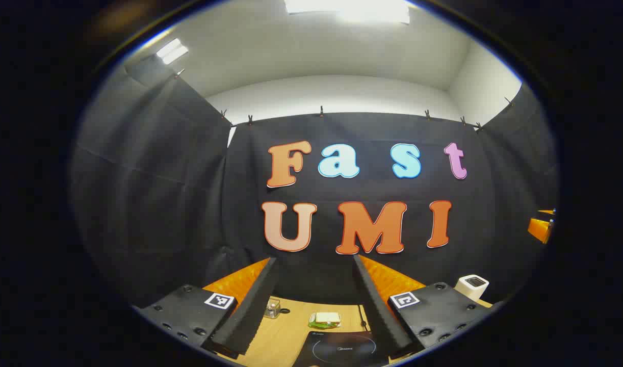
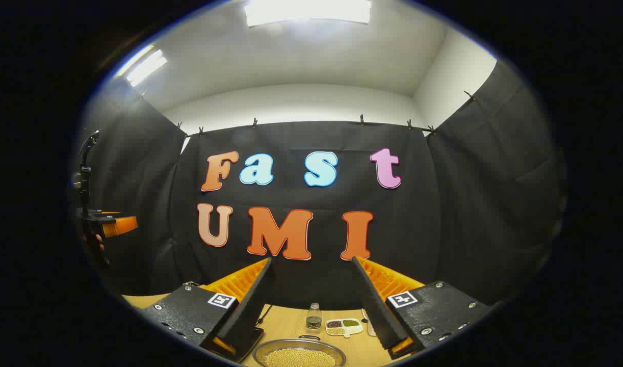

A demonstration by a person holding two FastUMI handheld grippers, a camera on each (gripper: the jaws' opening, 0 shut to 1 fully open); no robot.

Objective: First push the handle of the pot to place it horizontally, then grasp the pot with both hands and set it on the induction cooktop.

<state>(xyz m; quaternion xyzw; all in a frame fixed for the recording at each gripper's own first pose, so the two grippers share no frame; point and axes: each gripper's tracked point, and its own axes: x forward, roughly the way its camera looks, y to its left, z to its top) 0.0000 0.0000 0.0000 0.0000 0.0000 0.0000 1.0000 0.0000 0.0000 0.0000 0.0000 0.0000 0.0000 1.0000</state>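
Both grippers are held level above the table with jaws spread and empty, the left gripper (image 1: 314,300) facing the induction cooktop (image 1: 342,349) and the right gripper (image 2: 311,300) above the grain-filled pot (image 2: 299,356), apparently poised to begin.

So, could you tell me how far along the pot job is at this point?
Nothing looks done yet. Both the left gripper and the right gripper are open, raised and holding nothing. The induction cooktop has no pot on it. Pushing the handle, grasping and placing all remain.
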